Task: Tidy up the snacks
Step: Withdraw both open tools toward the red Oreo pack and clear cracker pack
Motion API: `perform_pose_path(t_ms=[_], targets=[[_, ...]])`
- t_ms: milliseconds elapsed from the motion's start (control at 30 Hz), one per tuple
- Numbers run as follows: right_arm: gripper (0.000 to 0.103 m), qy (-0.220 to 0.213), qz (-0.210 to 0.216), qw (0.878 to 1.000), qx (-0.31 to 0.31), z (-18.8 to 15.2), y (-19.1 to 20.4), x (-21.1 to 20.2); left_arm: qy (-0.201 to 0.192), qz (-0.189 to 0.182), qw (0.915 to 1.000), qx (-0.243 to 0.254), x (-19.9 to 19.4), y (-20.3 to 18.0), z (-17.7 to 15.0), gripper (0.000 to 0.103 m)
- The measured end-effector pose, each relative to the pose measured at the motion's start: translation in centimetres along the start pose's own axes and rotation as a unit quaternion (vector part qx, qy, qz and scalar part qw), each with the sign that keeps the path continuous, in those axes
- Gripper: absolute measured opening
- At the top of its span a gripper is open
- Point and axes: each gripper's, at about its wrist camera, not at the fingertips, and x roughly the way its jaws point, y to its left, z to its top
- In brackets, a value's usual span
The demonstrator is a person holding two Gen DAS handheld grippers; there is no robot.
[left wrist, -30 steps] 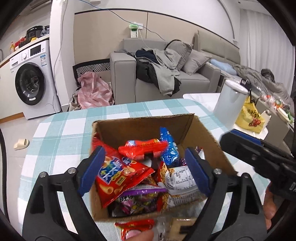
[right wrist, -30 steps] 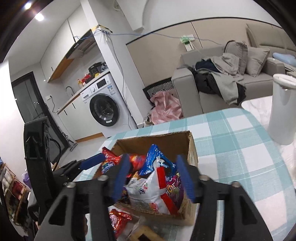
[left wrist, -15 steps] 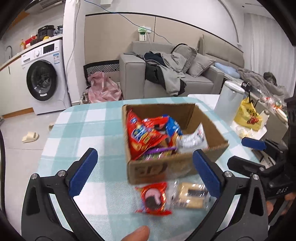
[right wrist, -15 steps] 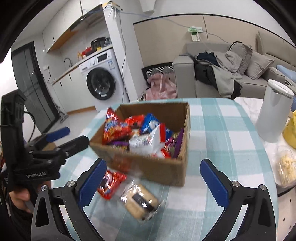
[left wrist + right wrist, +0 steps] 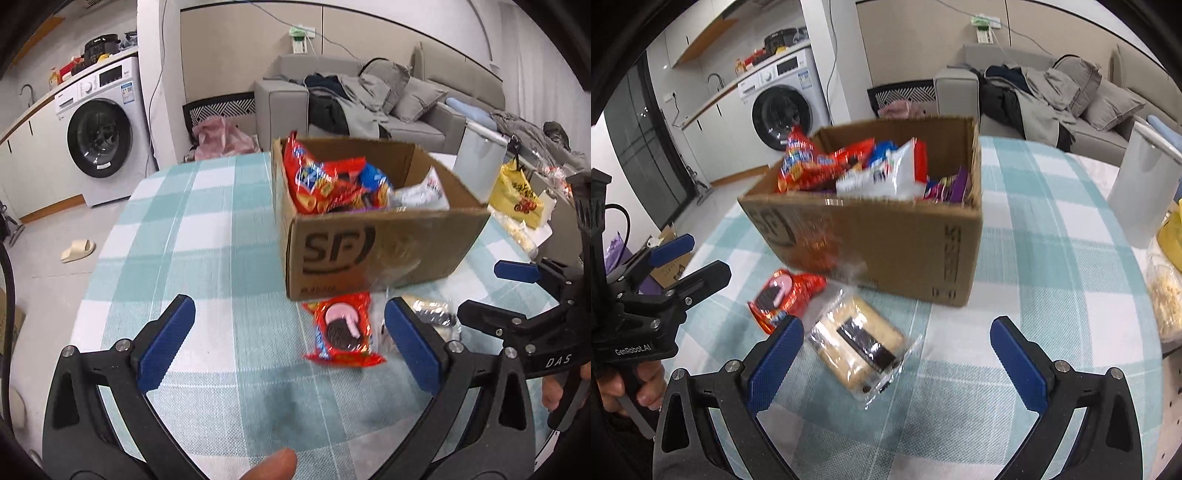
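Pulled back from over the box (image 5: 384, 240) since a second ago, jaws just spread wide and empty on both left claw (image 5: 288, 343) and right claw (image 5: 897, 358). Best to drop squarely over one packet. Red cookie packet (image 5: 343, 330) just ahead of left; clear biscuit packet (image 5: 857, 347) between right's pads.

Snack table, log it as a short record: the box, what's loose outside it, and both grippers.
box: cardboard box on the checked tablecloth, full of snack packs
loose items: red cookie packet and clear-wrapped cake, both on the cloth in front of the box
left gripper: open, holding nothing
right gripper: open, holding nothing, above the cake
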Motion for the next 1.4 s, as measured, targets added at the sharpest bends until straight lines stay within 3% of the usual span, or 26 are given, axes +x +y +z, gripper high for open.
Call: perform_pose_path(t_ms=[567, 700, 867, 1100, 1400], targets=[[0.103, 0.067, -0.023, 0.996, -0.061, -2.4, 2.3, 4.9, 0.038, 0.001, 0.9992, -0.014, 3.4, 1.2, -1.4, 0.102], [0.103, 0.075, -0.039, 0.994, -0.073, -3.0, 1.5, 4.8, 0.044, -0.003, 0.9989, -0.017, 3.8, 1.1, -1.6, 0.102], [0.103, 0.07, -0.068, 0.994, -0.042, -3.1, -1.2, 4.3, 0.048, -0.008, 0.9987, -0.017, 4.5, 0.9, -1.7, 0.102], [0.103, 0.062, -0.019, 0.997, -0.032, -2.3, -0.7, 3.9, 0.052, -0.009, 0.9985, -0.015, 4.9, 0.5, -1.9, 0.102], [0.103, 0.066, -0.008, 0.997, -0.041, -1.4, 2.3, 6.3, 0.049, -0.005, 0.9984, -0.029, 4.4, 1.8, -1.8, 0.102]])
